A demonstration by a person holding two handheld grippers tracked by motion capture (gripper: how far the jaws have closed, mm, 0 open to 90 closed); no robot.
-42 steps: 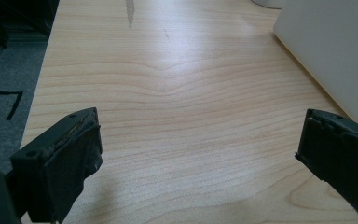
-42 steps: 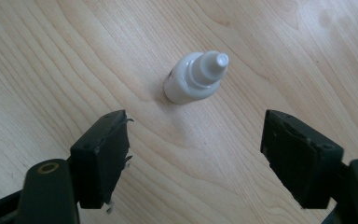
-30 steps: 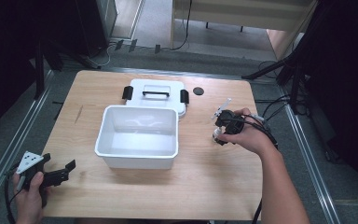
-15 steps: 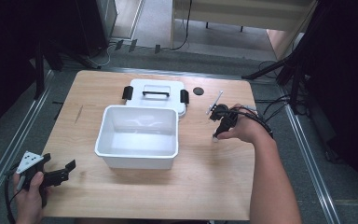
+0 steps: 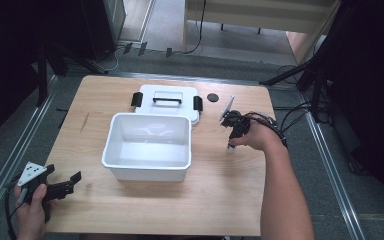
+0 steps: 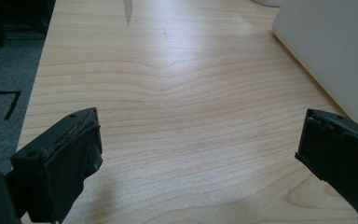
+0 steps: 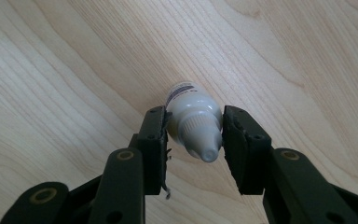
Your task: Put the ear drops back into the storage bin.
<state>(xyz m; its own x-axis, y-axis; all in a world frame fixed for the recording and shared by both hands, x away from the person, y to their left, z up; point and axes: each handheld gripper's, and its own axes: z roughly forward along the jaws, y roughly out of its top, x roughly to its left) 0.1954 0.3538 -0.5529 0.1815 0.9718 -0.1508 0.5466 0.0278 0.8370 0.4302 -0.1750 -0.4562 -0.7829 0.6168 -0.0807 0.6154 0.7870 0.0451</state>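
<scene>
The small white dropper bottle (image 7: 193, 122) stands upright on the counter (image 5: 220, 200), well right of the open white bin (image 5: 147, 145), and my right hand-held gripper (image 7: 193, 149) looks almost straight down its long axis, jaws close on either side of its neck, though I cannot tell whether the pads are pressing or just short of touching. I judge the bottle is bound for the bin, which lies to its left across bare wood with nothing between, the lid (image 5: 167, 100) lying just behind the bin. My left hand-held gripper (image 5: 55, 187) hangs wide open and empty at the counter's near left corner, far from the bottle, so the right hand is clearly the nearer one.
</scene>
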